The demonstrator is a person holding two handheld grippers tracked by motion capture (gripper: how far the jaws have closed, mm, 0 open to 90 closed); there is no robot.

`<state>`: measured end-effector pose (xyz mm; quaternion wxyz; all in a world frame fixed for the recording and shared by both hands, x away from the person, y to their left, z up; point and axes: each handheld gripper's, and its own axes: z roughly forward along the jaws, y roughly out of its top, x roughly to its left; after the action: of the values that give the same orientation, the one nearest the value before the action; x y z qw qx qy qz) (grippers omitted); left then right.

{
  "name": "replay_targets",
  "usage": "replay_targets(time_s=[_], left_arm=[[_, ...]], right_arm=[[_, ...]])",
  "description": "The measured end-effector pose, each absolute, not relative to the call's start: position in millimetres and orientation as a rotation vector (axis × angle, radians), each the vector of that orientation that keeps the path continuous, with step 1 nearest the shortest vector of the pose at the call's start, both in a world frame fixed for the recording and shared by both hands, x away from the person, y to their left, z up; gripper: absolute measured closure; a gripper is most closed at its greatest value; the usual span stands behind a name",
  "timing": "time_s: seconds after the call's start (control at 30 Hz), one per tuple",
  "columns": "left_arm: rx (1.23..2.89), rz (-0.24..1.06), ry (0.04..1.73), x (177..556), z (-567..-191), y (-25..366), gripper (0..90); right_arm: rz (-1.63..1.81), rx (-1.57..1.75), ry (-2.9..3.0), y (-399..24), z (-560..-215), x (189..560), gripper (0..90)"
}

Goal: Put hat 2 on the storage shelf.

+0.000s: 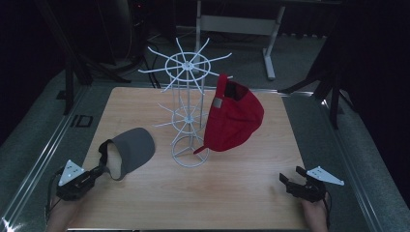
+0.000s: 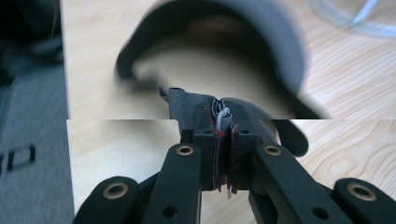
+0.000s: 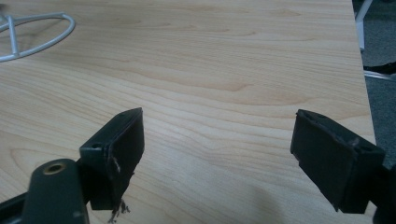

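The left gripper [image 1: 99,171] is clamped on the back strap [image 2: 187,103] of the grey cap [image 1: 131,149], its jaws pressed together with the folded strap and a bit of white label pinched between them, as the left gripper view shows. The cap's crown lies just ahead of those jaws, resting on the table [image 1: 241,193] with its opening turned toward the gripper. In the high view the cap looks to be still on the wood, or barely raised; I cannot tell which.

The right gripper [image 1: 293,181] sits low at the near right corner of the table, jaws spread wide and holding nothing; ahead of it is bare wood, with the base ring [image 3: 42,32] of the rack far off to its upper left.

The white wire rack [image 1: 189,111] stands ahead and to the right of the left gripper, well apart from it. A red cap [image 1: 232,116] already hangs from one of its upper prongs, on the side toward the right gripper.

As a judgement: the work is hanging caps on the rack, and it stands about halfway. One cap is up; the grey one is gripped but not yet carried over. What is left is to lift it, bring it to a free prong, probably on the rack's near or left side, hook the strap or opening over it and let go.
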<state>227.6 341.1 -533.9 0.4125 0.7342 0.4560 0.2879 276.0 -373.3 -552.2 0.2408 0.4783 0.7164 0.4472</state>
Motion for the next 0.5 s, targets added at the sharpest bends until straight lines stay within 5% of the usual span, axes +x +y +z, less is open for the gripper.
replay_targets(time_s=[0.5], left_arm=[[1.756,0.762,0.965,231,-485,325,85.4]], right_arm=[[1.249,1.317,1.969,-374,-552,276,17.3]])
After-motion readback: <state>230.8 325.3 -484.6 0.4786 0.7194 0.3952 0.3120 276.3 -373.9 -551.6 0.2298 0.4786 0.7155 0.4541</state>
